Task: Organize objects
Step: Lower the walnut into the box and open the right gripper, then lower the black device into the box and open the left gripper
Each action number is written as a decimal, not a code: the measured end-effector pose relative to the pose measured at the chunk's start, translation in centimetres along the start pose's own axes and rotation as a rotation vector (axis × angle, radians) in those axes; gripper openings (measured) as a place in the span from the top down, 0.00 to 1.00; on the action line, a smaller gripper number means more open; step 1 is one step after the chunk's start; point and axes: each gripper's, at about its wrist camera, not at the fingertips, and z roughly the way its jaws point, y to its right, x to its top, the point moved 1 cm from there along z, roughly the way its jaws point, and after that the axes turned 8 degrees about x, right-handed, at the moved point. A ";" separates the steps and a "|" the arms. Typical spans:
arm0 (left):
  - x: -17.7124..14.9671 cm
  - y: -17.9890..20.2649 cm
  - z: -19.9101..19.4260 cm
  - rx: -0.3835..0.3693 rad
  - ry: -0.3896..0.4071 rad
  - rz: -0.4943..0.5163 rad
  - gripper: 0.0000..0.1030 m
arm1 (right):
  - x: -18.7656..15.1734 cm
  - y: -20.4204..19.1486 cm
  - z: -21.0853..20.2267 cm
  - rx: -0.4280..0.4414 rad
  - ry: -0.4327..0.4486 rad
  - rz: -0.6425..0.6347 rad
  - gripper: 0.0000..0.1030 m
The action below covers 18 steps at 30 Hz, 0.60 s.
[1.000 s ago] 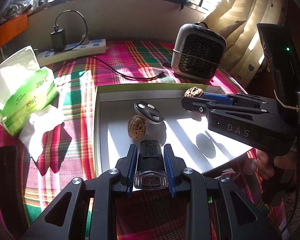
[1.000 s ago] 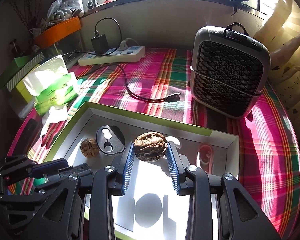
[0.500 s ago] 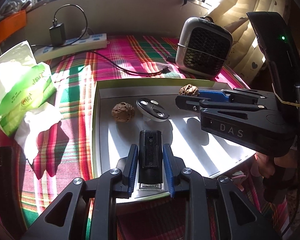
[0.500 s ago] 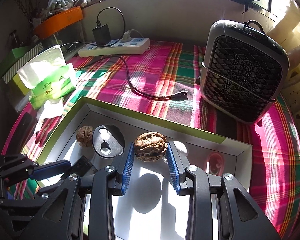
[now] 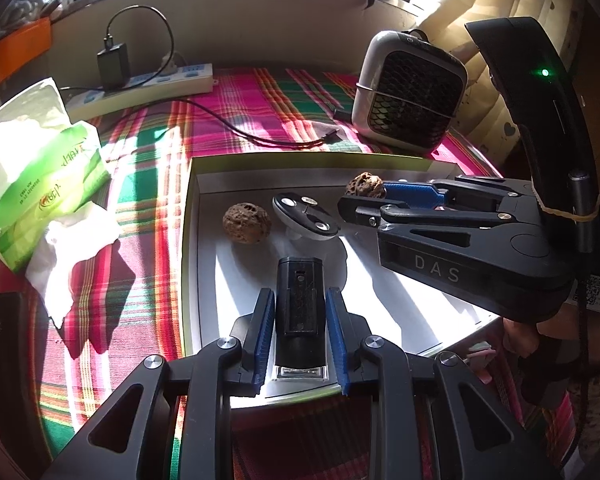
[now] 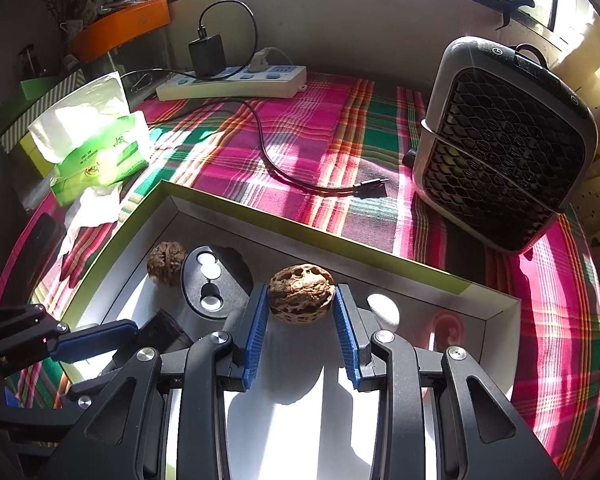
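Note:
A shallow white box with a green rim (image 5: 188,216) (image 6: 236,204) lies on the plaid cloth. My left gripper (image 5: 300,308) is shut on a black rectangular device (image 5: 300,300), low over the box's near edge. My right gripper (image 6: 302,304) is shut on a brown walnut (image 6: 302,294) (image 5: 365,186) above the box's far part. A second walnut (image 5: 246,223) (image 6: 166,263) and a black oval piece with silver dots (image 5: 305,216) (image 6: 210,282) lie in the box.
A small grey heater (image 6: 504,144) (image 5: 408,88) stands at the back right. A green tissue pack (image 5: 40,176) (image 6: 96,152) lies left of the box. A white power strip (image 6: 232,82) with a black cable lies at the back.
My left gripper has brought the black device down and forward into the box. The loose walnut now lies further left of the oval piece. My right gripper still holds its walnut.

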 end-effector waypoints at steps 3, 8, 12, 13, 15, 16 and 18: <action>0.0 0.0 0.0 0.001 0.000 0.002 0.78 | 0.0 0.0 0.1 -0.002 -0.004 0.002 0.67; 0.0 0.0 0.0 0.002 -0.001 0.000 0.77 | -0.1 -0.2 0.2 -0.009 -0.014 -0.004 0.67; 0.1 0.0 0.0 0.000 -0.001 -0.002 0.76 | -0.1 -0.1 0.3 -0.015 -0.018 -0.004 0.66; 0.1 0.0 0.1 0.000 -0.001 -0.004 0.76 | -0.1 -0.1 0.2 -0.016 -0.016 -0.004 0.66; 0.1 0.1 0.1 0.000 -0.003 -0.006 0.75 | -0.1 -0.1 0.2 -0.016 -0.016 -0.003 0.66; 0.1 0.1 0.1 0.001 -0.002 -0.004 0.74 | -0.1 -0.2 0.2 -0.017 -0.016 -0.005 0.66; 0.1 0.1 0.1 0.005 -0.003 -0.003 0.72 | -0.1 -0.2 0.2 -0.020 -0.017 -0.006 0.66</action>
